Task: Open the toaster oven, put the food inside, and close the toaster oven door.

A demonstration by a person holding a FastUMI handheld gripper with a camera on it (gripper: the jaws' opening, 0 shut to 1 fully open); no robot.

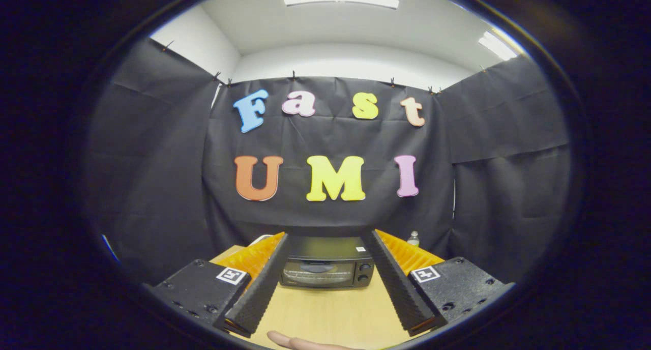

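While the gripper (pixel 325 281) is hovering above a wooden table (pixel 325 314) with its fingers spread wide and holding nothing, the toaster oven (pixel 328 268) is sitting beyond and between them, its door looking shut. No food is appearing on the table, so this is fitting either food already shut inside or food yet to arrive. A fingertip (pixel 300 343) is resting below

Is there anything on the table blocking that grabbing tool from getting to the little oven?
Nothing visible does. The tool is open, and the toaster oven sits straight ahead beyond its fingers, door closed. Bare table lies between them. A fingertip rests on the near edge of the table, behind the fingertips, not in the path.
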